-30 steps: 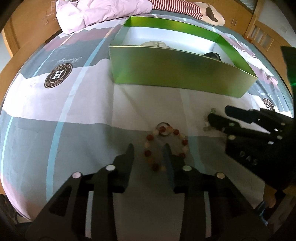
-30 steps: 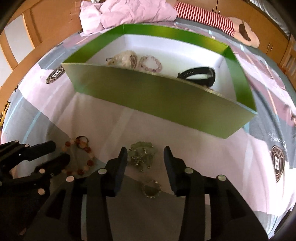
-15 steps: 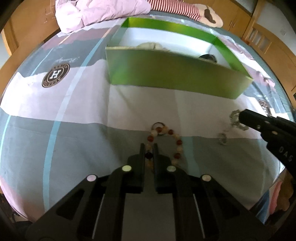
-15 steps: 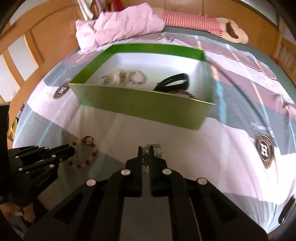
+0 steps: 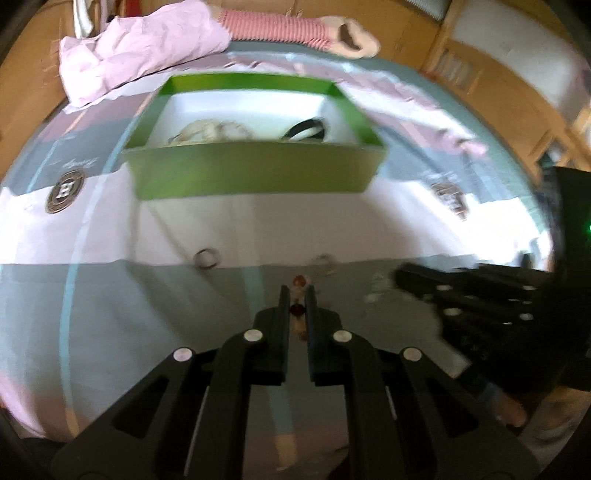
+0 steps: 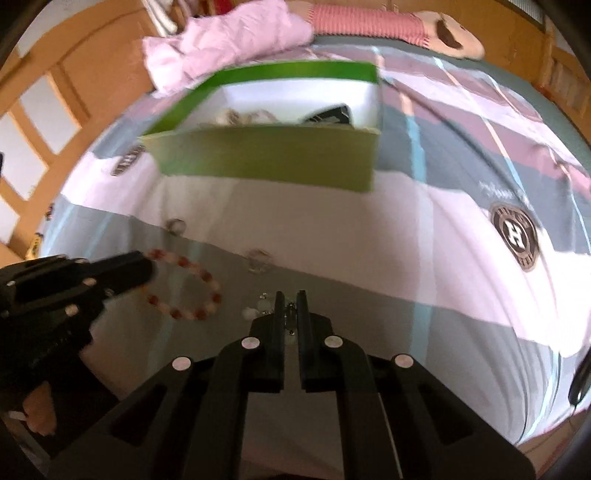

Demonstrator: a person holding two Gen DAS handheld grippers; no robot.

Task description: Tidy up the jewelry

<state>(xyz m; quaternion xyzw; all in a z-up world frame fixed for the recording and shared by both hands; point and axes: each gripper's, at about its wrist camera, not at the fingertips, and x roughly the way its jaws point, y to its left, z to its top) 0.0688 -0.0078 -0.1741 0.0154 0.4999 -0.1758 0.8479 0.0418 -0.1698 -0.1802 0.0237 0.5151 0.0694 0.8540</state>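
The bed (image 5: pixel 110 229), under a striped sheet with round crests, carries everything; the green box (image 5: pixel 255 170) on it serves as the landmark. Inside the box already lie a pale heap of beads (image 5: pixel 207 131) and a black band (image 5: pixel 308 129), so part of the sorting looks done.

In front of the box, toward the cameras, both claws are clamped narrow on a piece. The left claw (image 5: pixel 297 291) holds the red and white bead bracelet (image 6: pixel 184 284), whose loop hangs from its tips in the right wrist view. The right claw (image 6: pixel 290 299) pinches a small silvery, pale green piece (image 6: pixel 258 308), too blurred to name. Both pieces are outside the box, so carrying them over its near wall and dropping them in is what seems left.

Two small rings (image 5: pixel 207 258) (image 5: pixel 325 260) lie loose on the sheet between the box and the claws, waiting their turn. Behind the box sit a pink quilt (image 5: pixel 140 55) and a striped sleeve (image 5: pixel 277 27), well clear. Nothing blocks the way except the near wall itself.
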